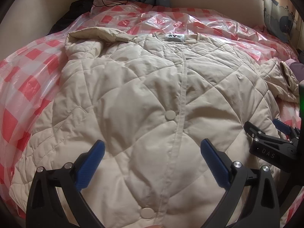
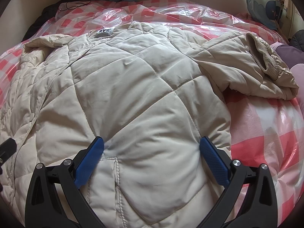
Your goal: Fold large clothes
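Note:
A beige quilted jacket [image 1: 144, 79] lies front up and snapped shut on the bed, its collar label [image 1: 174, 38] at the far end. One sleeve [image 1: 91, 36] is folded in at the far left. The other sleeve [image 2: 247, 62], with a ribbed cuff [image 2: 264, 57], lies out to the right. My left gripper [image 1: 153, 144] hovers open over the lower front, astride the snap placket. My right gripper [image 2: 152, 142] is open over the jacket's lower right side, and its blue pads [image 2: 210, 155] touch the puffy fabric. The left wrist view shows the right gripper [image 1: 264, 127] at the right edge.
A red and white checked plastic sheet [image 1: 28, 72] covers the bed. Dark clothes [image 1: 76, 9] and a black cable [image 1: 108, 3] lie at the far left corner. A printed pillow [image 2: 266, 3] leans at the far right, and a purple garment [image 2: 290, 57] sits beside the cuff.

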{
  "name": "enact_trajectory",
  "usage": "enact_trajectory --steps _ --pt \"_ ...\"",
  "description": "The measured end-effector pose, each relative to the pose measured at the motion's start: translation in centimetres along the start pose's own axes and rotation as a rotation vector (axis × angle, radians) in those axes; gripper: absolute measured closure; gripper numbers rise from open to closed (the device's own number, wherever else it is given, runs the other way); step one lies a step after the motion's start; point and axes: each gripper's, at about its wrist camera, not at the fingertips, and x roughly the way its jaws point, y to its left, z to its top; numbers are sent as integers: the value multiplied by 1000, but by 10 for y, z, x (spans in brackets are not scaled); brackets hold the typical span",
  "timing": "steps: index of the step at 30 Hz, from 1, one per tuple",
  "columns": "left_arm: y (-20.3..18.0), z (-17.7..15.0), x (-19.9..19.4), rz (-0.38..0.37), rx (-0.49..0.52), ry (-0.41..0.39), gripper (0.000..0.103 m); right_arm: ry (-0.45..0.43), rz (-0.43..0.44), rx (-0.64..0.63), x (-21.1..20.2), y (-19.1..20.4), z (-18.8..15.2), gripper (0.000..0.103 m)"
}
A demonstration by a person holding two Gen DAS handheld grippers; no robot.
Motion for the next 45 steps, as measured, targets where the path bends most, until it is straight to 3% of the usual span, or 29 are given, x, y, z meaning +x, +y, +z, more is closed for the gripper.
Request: enact_trajectory --steps 21,35,45 --pt "-1 1 -2 48 -29 -64 6 -2 -1 0 0 0 0 6" --pt "7 1 1 95 -51 -51 6 -3 -1 -1 0 0 0 6" --pt "8 2 -1 81 -52 -46 6 -3 -1 -1 0 0 0 6"
